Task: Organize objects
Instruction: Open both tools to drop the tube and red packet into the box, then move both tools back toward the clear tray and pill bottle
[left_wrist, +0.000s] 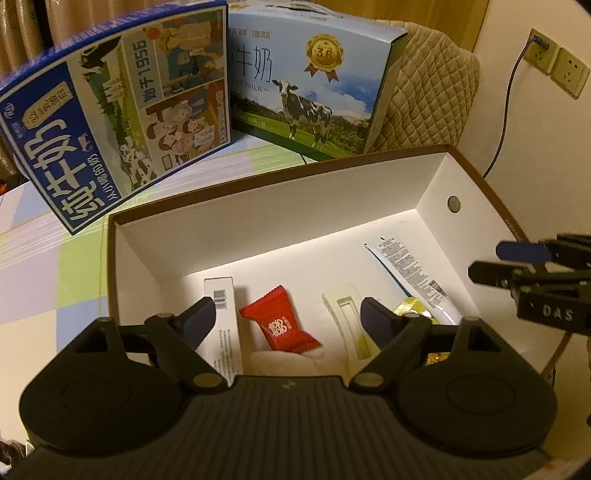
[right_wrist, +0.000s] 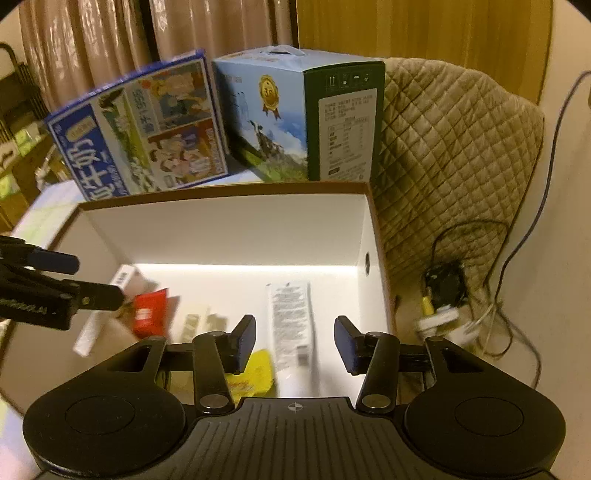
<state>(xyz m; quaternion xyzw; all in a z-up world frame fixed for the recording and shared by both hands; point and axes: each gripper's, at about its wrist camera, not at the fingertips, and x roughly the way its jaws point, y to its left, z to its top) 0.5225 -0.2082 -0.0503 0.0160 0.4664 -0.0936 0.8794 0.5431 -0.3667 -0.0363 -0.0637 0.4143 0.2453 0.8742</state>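
Hovered over the white box (left_wrist: 258, 218), low centre of the left wrist view, with the left gripper (left_wrist: 288, 317) spread wide and empty. Held the right gripper (right_wrist: 295, 341) likewise parted, pinching nothing, above the white sachet (right_wrist: 291, 325) at mid-frame. Found the red candy (left_wrist: 280, 325) lying between the left fingers, beside the slim white carton (left_wrist: 223, 317). Probably best descended straight, straddled the candy squarely, closed gently, and kept clear of the other gripper at frame edge.

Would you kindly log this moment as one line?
left hand-held gripper open, empty | right hand-held gripper open, empty | both over box | red candy inside
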